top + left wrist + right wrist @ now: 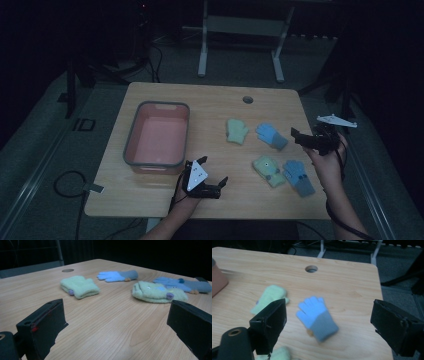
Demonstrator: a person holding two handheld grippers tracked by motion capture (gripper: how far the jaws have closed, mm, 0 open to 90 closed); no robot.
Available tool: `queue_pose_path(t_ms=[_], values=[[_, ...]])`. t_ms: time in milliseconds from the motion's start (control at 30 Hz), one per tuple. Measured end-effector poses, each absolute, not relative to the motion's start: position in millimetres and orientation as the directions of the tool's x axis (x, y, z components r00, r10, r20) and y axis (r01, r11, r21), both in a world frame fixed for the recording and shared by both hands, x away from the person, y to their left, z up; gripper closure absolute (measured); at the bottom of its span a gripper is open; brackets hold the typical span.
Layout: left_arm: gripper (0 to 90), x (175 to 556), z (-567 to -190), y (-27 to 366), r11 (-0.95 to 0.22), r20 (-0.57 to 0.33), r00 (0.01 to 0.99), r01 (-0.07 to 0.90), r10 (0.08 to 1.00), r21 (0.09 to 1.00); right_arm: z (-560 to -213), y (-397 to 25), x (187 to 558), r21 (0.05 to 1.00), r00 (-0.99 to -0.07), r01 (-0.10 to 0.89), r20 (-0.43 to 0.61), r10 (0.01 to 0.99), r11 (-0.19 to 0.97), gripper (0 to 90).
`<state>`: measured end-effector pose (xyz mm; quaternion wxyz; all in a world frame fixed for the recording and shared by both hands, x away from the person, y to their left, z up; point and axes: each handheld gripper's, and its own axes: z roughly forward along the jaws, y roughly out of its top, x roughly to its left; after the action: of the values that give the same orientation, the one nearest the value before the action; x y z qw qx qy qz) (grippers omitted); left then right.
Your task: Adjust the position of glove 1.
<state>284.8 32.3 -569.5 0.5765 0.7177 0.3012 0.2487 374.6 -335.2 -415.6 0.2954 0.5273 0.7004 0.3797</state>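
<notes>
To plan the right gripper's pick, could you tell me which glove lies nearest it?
The far blue glove, straight ahead of the right gripper; the other blue one lies nearer the person.

Table (150, 195): bin (131, 142) toward the left edge. Four gloves in the right half: far-left glove (236, 131) and far-right glove (271, 135) side by side, apart; near-left glove (268, 170) and near-right glove (299, 177) before them, just beside each other, nearer the front edge. Cable hole (248, 99) near the back edge, behind the gloves.

A wooden desk (215, 107) carries a pink bin (157, 136) at left and four small gloves at right: two green (236, 131) (268, 170), two blue (272, 136) (299, 177). A round grommet (248, 99) sits near the far edge.
</notes>
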Motion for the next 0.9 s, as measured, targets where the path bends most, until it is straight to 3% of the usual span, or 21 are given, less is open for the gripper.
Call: queue_pose_path(t_ms=[900], values=[[2.1, 283.5, -569.4, 30.5, -0.164, 0.02, 0.698, 0.141, 0.716, 0.976, -419.9, -240.1, 427.3, 0.816, -0.431, 0.511, -0.032, 0.902, 0.273, 21.4]])
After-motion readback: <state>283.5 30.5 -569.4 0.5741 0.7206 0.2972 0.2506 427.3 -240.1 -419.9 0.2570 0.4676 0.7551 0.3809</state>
